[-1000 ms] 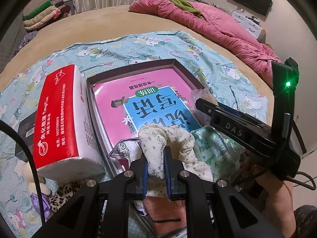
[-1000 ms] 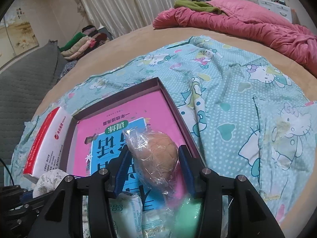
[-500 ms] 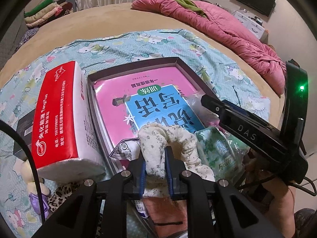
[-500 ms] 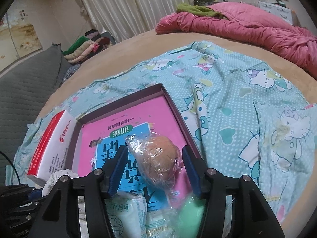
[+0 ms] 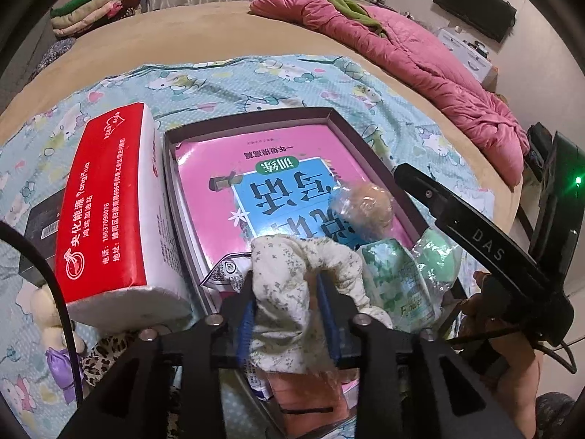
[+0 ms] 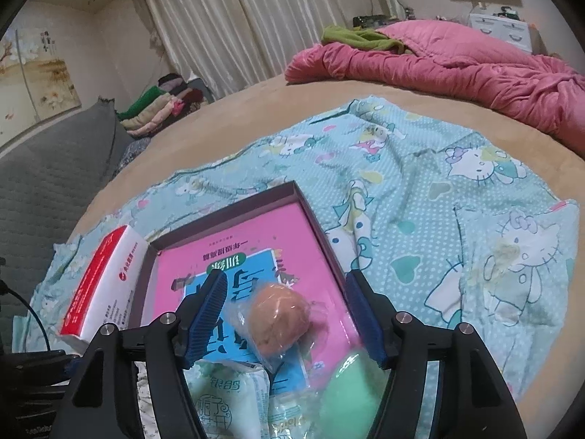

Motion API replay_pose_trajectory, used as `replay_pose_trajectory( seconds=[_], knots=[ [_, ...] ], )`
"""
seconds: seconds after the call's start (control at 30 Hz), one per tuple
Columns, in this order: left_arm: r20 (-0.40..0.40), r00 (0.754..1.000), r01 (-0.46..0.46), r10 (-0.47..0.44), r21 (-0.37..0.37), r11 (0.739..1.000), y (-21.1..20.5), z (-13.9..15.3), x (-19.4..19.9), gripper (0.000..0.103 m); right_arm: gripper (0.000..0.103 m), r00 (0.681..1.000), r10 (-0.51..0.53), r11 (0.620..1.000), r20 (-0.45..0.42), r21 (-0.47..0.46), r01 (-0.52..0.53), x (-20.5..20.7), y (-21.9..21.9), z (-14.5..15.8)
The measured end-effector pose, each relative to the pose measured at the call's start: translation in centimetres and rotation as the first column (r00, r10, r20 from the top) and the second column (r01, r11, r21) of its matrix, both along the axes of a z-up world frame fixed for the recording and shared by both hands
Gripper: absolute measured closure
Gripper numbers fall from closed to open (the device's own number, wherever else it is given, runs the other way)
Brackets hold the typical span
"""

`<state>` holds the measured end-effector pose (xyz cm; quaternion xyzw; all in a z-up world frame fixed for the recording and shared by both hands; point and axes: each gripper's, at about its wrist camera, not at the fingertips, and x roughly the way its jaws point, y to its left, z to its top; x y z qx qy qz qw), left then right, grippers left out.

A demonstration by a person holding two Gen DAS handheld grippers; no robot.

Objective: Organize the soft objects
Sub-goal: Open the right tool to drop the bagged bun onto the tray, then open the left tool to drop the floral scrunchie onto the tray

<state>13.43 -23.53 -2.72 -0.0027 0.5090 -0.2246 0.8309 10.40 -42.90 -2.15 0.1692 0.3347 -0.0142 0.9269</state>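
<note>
Looks like you're mid drop-off: both tongs are opening, the left tongs loosening around the cream floral cloth scrunchie at the shallow maroon box's near edge, the right tongs clear of the plastic-wrapped tan bun inside, so next back both straight out.

I see open room over the far half of the box; the tissue pack walls its left side.
</note>
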Motion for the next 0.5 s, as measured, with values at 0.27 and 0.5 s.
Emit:
replay_pose_trajectory(
  seconds=[0.27,0.5],
  knots=[
    [0.025,1.000,0.004,-0.003,-0.009,1.000,0.0,1.0,-0.4,0.050,0.033,1.000,-0.005,1.000,0.027,-0.007,0.005,-0.7,-0.2,0.7],
    [0.060,0.998,-0.007,0.006,0.004,1.000,0.4,2.0,-0.8,0.041,0.027,0.999,-0.013,1.000,0.052,-0.028,0.015,-1.7,-0.2,1.5]
  ],
)
